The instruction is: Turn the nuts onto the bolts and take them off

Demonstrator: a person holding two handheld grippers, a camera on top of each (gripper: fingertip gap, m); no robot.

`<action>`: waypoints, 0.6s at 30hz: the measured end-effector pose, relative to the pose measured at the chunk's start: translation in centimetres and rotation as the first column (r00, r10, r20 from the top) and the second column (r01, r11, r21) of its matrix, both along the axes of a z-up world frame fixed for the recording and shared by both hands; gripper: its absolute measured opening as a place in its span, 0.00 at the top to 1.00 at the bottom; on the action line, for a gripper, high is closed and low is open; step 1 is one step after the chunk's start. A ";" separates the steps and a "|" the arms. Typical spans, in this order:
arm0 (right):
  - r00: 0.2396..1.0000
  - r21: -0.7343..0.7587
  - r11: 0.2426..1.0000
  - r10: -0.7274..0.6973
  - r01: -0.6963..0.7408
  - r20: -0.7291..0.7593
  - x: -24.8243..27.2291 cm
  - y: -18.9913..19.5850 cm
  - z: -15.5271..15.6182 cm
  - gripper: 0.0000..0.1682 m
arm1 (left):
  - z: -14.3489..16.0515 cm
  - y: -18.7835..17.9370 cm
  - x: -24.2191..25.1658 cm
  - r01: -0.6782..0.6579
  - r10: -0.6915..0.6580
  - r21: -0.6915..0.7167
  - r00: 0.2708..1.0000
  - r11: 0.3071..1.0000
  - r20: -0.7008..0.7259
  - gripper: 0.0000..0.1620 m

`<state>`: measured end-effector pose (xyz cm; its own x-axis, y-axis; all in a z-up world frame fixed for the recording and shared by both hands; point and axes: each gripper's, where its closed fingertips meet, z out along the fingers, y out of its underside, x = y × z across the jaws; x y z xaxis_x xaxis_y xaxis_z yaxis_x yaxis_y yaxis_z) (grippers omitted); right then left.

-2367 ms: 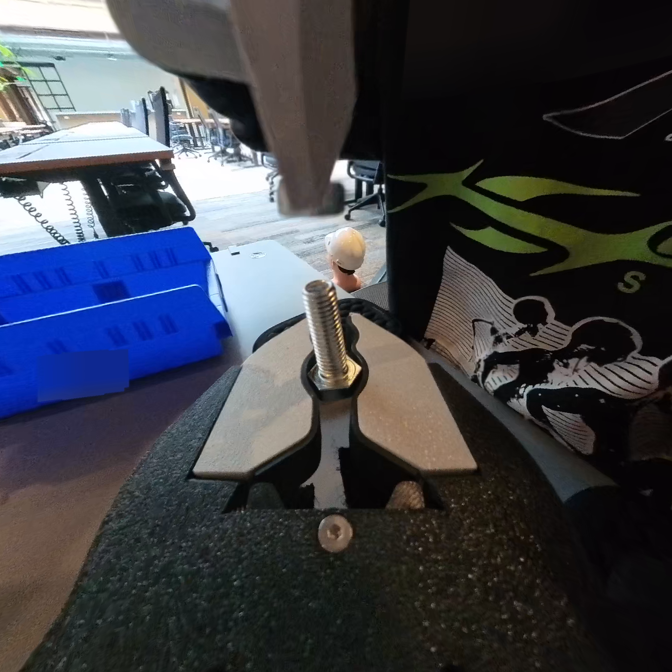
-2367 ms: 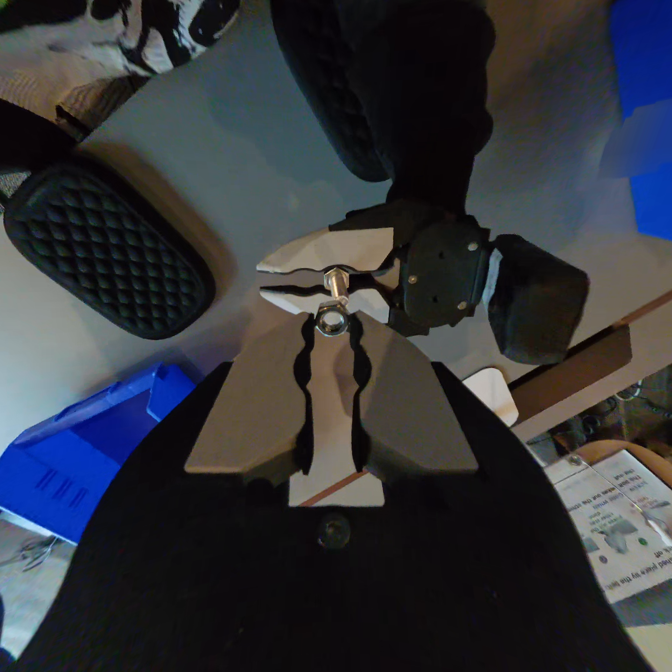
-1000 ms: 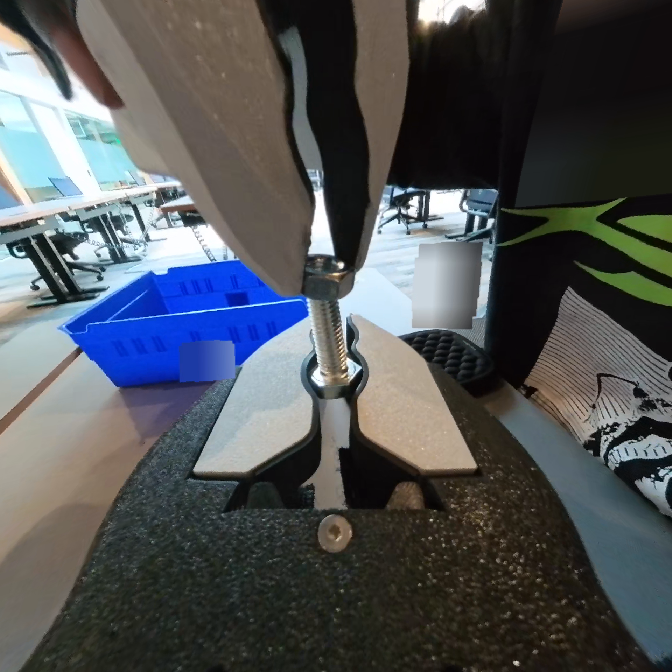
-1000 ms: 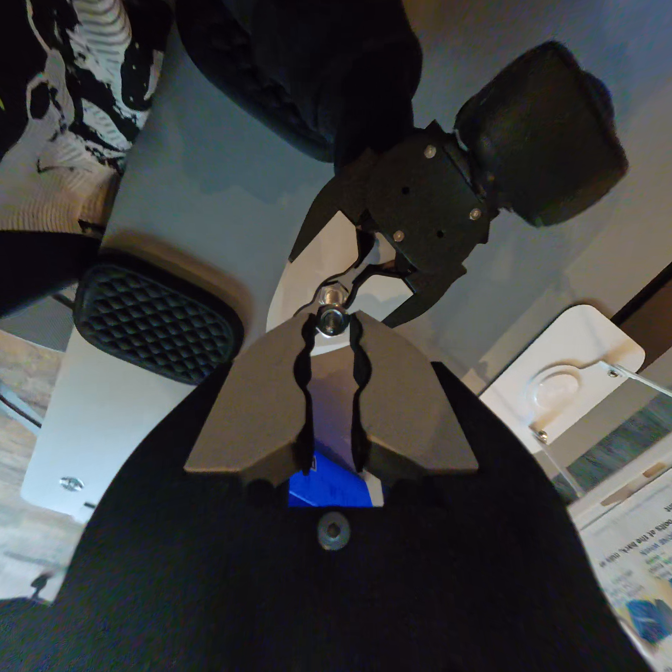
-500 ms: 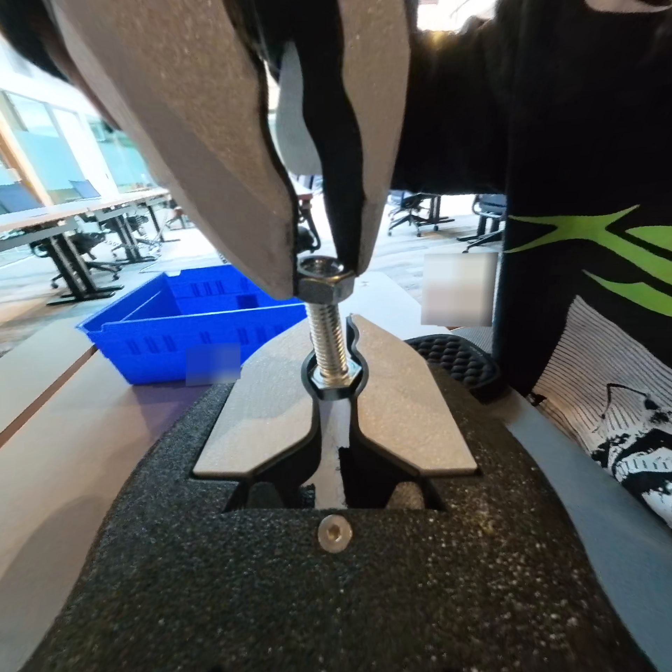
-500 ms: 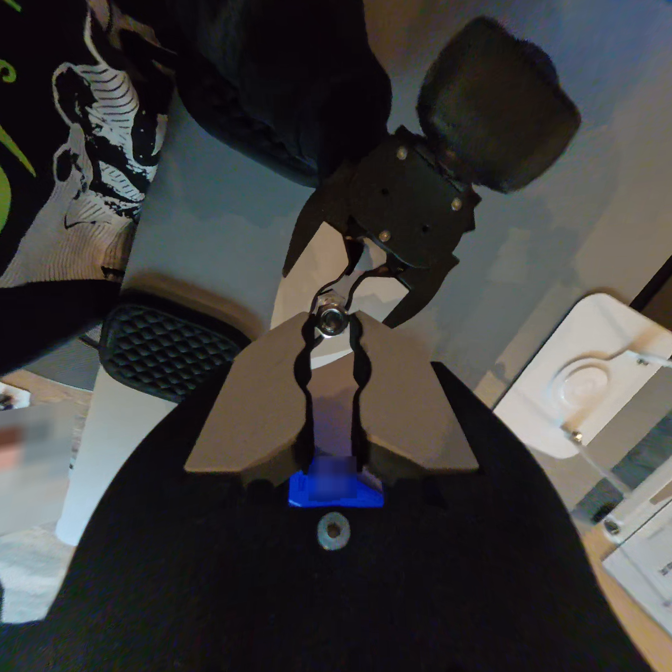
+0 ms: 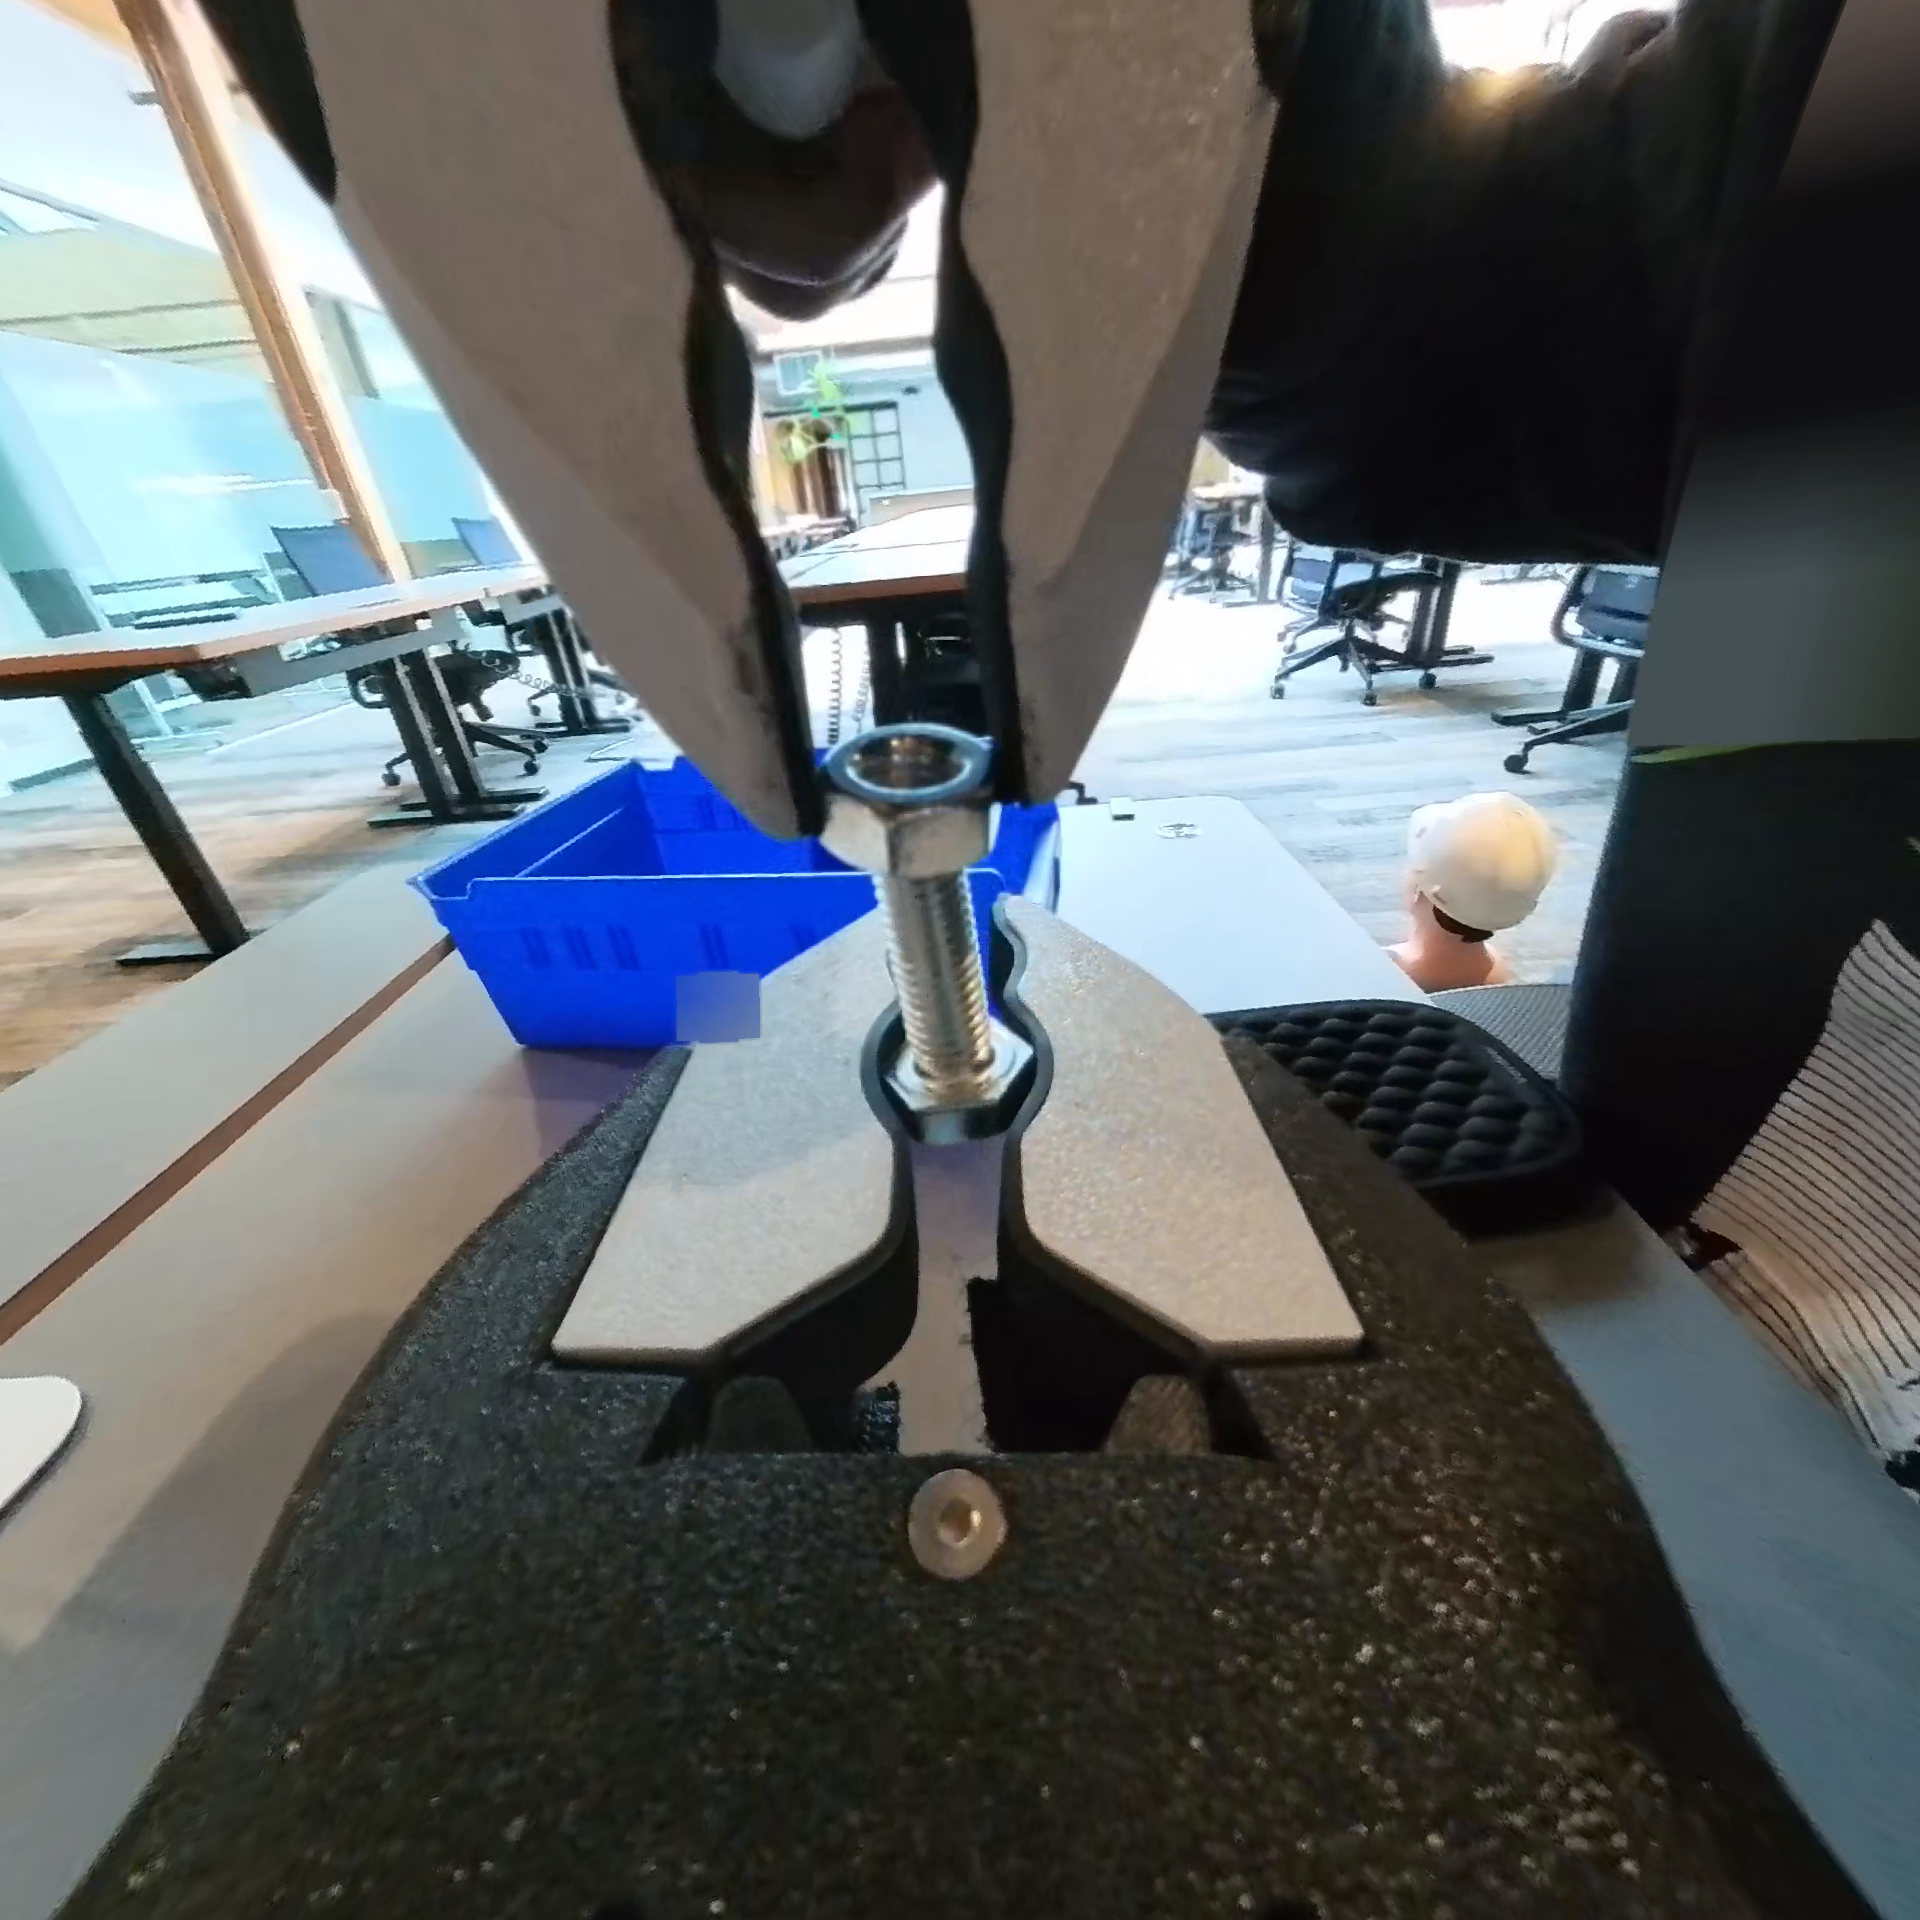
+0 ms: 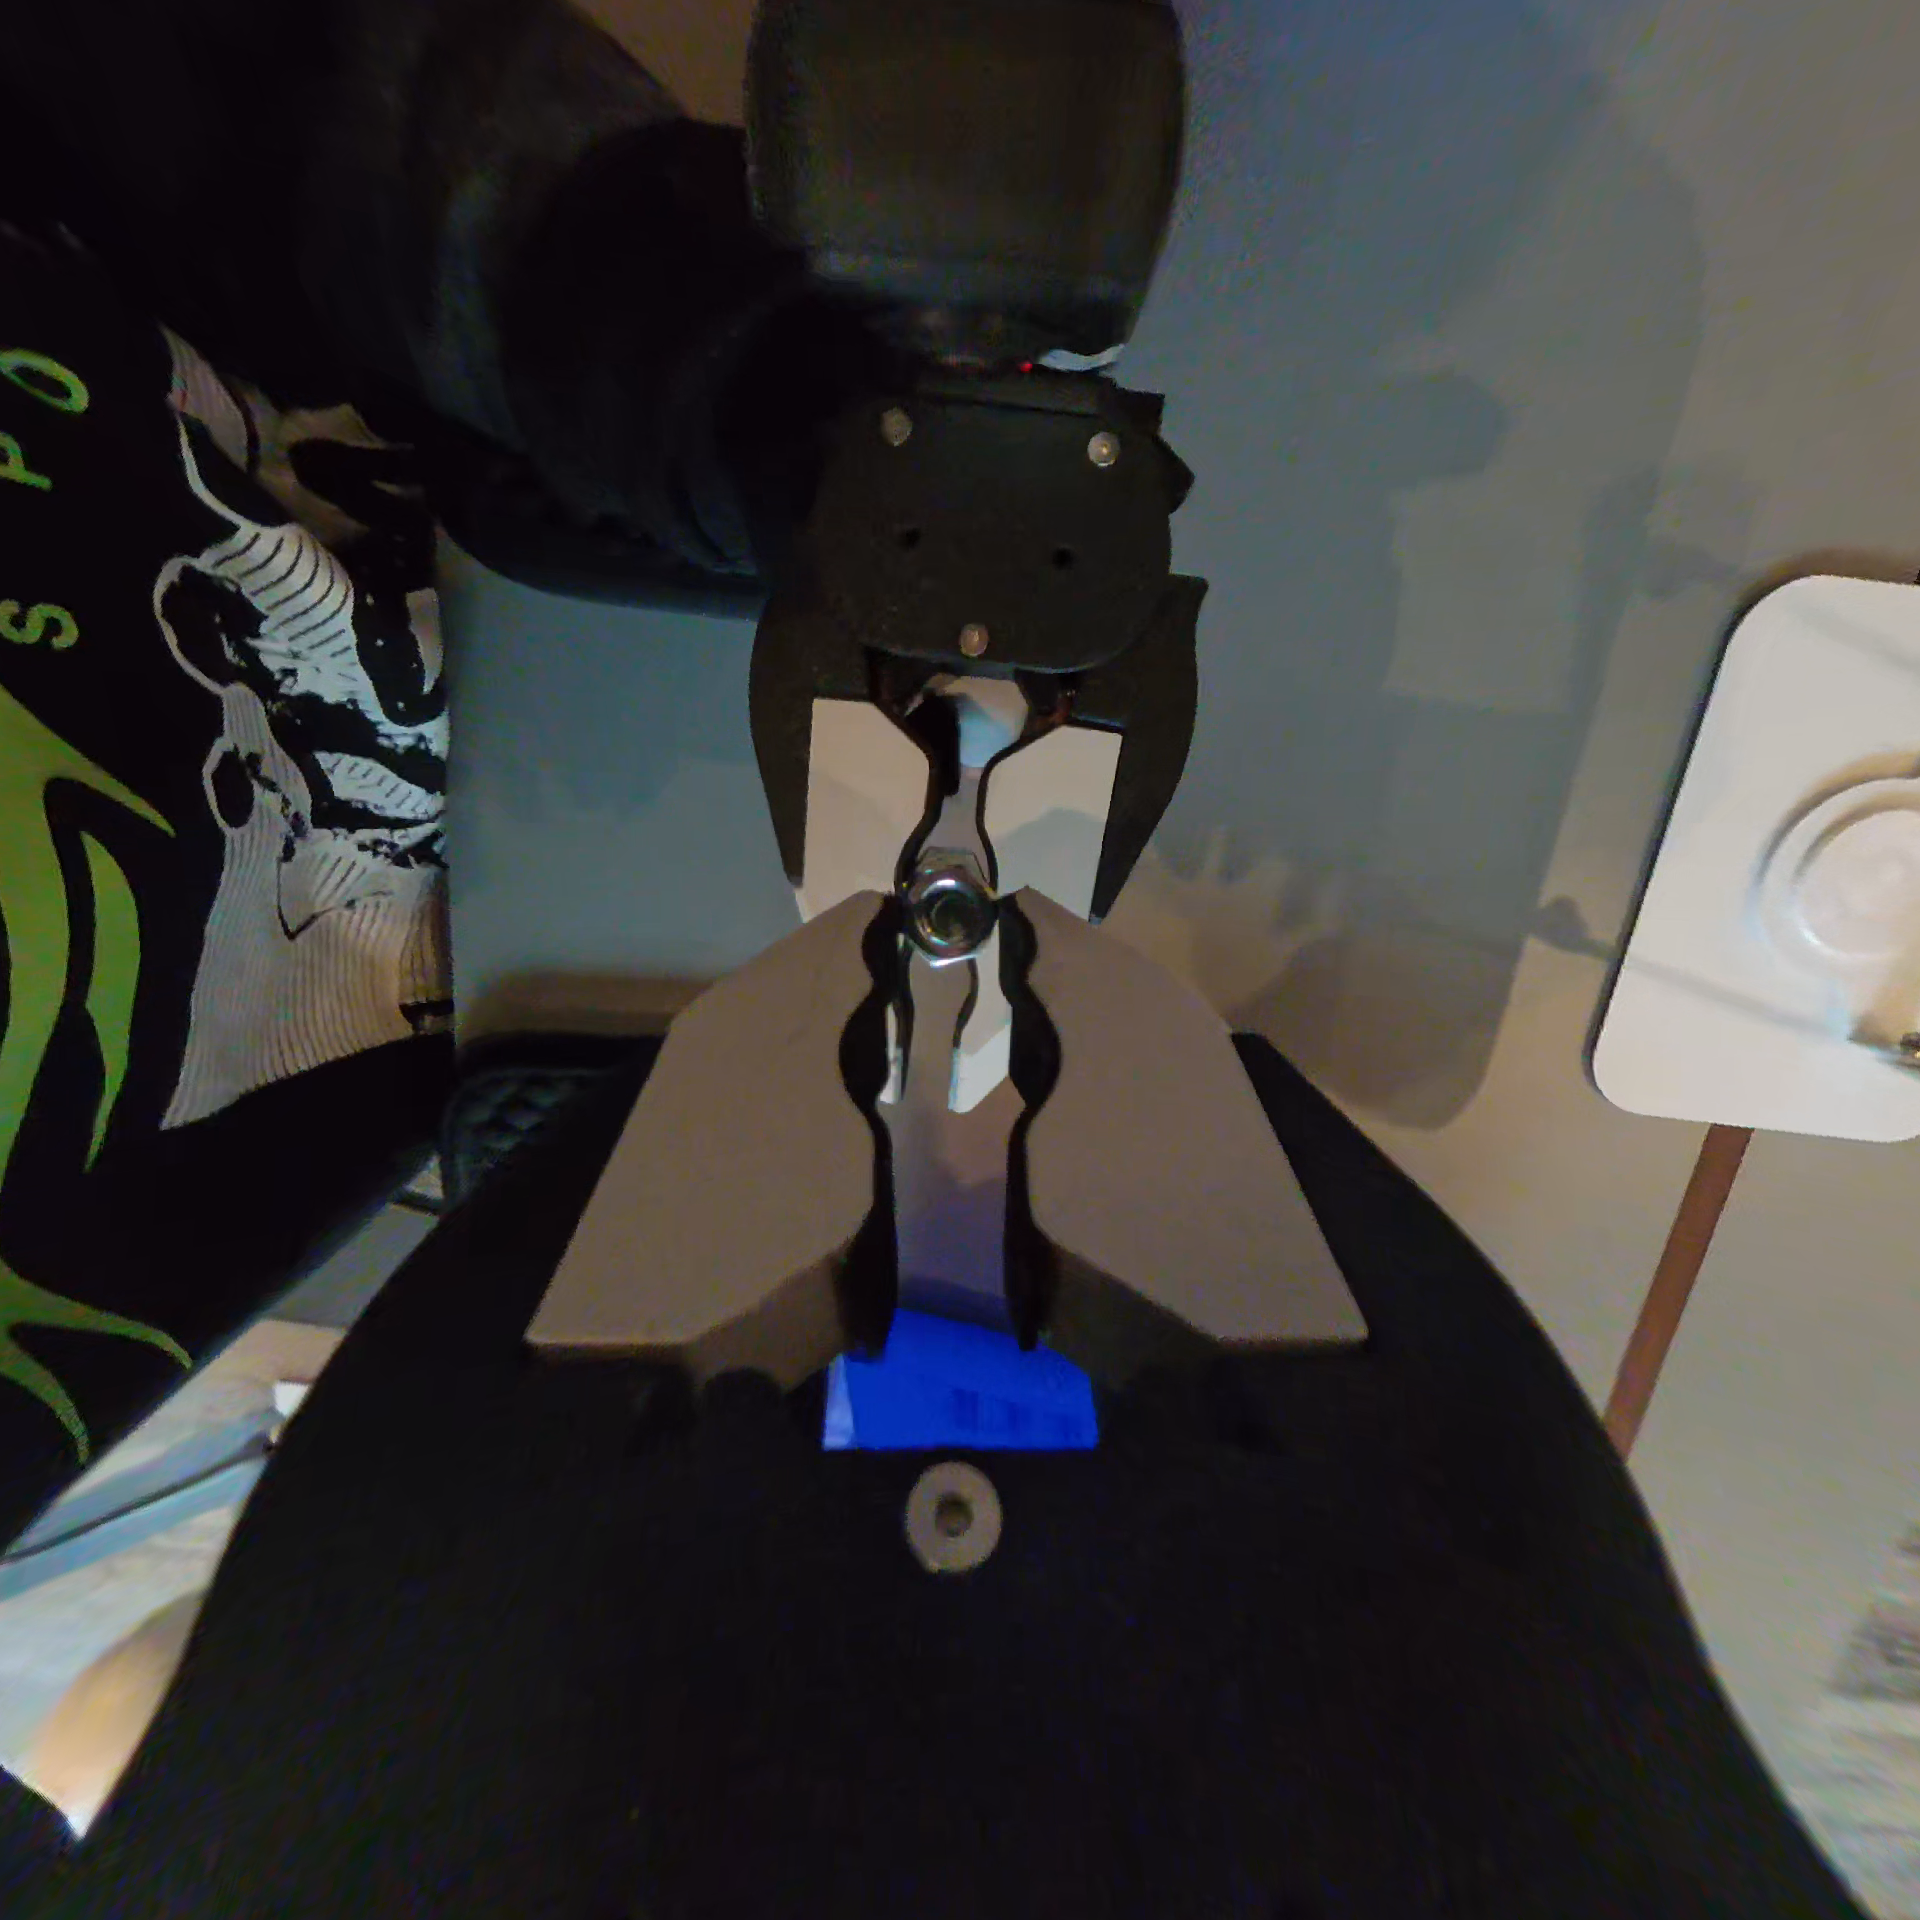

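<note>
Left claw [image 7: 956,1049] clamps the silver threaded steel bolt [image 7: 935,966] by its head; right claw [image 8: 940,925] pinches the silver hex nut [image 7: 909,821] on top; blue plastic bin [image 7: 634,935] behind, on the table's far edge.

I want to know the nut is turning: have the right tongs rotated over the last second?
Yes. The right tongs, shut on the nut, twisted clockwise: in the right wrist view the white plate on the table swung counterclockwise.

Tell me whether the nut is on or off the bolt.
On: the nut sits at the top end of the bolt, threads bare below it.
</note>
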<state>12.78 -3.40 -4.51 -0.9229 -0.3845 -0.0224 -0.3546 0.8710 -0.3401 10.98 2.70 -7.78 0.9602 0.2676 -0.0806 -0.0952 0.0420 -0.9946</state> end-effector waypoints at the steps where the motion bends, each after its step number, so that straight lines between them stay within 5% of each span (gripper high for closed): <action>1: 1.000 -0.005 1.000 -0.024 0.024 0.009 0.0 0.0 0.0 0.90 | 0.0 0.0 0.0 -0.005 0.005 0.004 1.000 1.000 0.000 0.93; 7: 0.990 -0.026 0.990 -0.139 0.140 0.026 -0.2 0.0 -0.1 0.89 | -0.2 -0.1 -0.4 -0.030 0.030 -0.004 1.000 1.000 0.005 0.93; 18: 0.998 -0.005 0.998 -0.062 0.062 0.010 0.1 0.5 -0.9 0.81 | 0.0 -0.4 -0.2 -0.003 0.003 -0.004 1.000 1.000 0.006 0.93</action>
<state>12.88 -2.95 -5.37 -0.9446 -0.3269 -0.0300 -0.2967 0.8892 -0.3482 10.80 2.33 -7.76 0.9597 0.2706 -0.0759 -0.0894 0.0380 -0.9953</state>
